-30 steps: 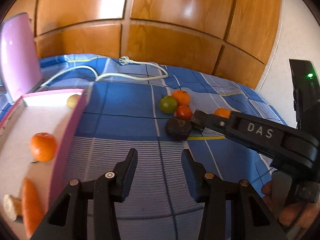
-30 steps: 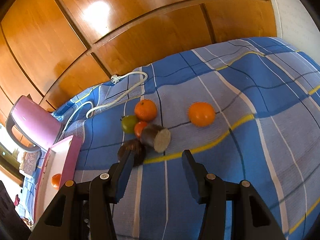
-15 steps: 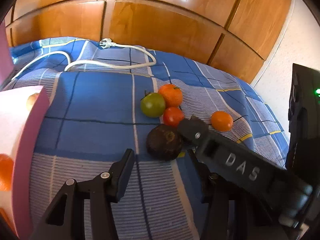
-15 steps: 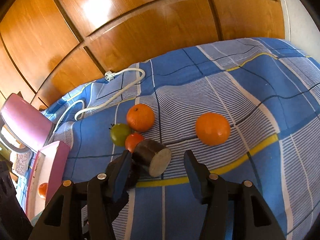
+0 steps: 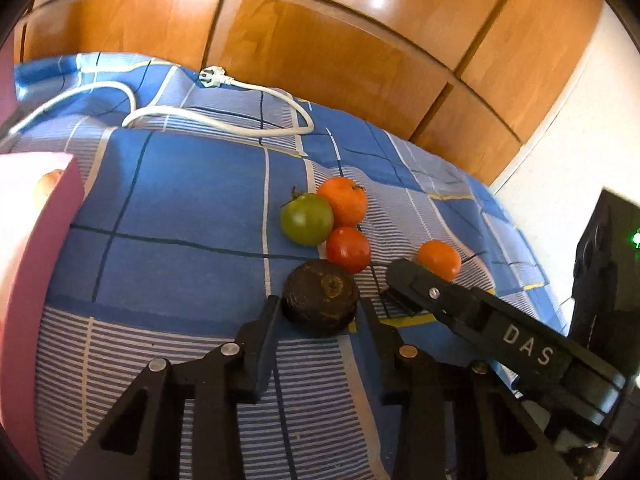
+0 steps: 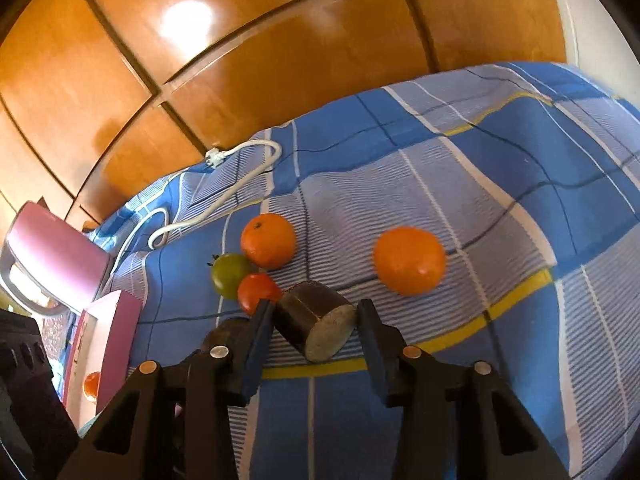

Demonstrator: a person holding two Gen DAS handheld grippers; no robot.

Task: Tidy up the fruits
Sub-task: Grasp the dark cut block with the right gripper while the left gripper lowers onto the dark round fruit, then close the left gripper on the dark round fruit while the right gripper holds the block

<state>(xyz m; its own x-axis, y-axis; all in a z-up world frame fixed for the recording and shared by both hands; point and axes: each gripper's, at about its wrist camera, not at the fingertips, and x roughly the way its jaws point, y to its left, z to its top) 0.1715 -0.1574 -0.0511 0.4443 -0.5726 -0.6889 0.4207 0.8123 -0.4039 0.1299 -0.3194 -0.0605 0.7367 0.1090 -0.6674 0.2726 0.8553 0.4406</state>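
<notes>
On the blue checked bedspread lies a cluster of produce. A dark round fruit (image 5: 320,303) sits between the fingertips of my open left gripper (image 5: 319,312), apart from both pads. A dark cut cylinder piece (image 6: 316,331) lies between the fingertips of my open right gripper (image 6: 314,320). Behind them are a green tomato (image 5: 307,219), a red tomato (image 5: 347,249), an orange (image 5: 343,201) and a second orange (image 6: 409,260) off to the right. My right gripper also shows in the left wrist view (image 5: 400,280).
A pink box (image 5: 44,240) with an open lid (image 6: 52,256) stands at the left, holding an orange (image 6: 91,385) and a pale fruit (image 5: 47,184). A white power cable (image 5: 224,120) lies at the back. Wooden wardrobe doors (image 5: 320,40) rise behind the bed.
Both grippers have moved forward toward the cluster. The left now straddles the dark round fruit and the right straddles the cut cylinder piece. Both stay open.
</notes>
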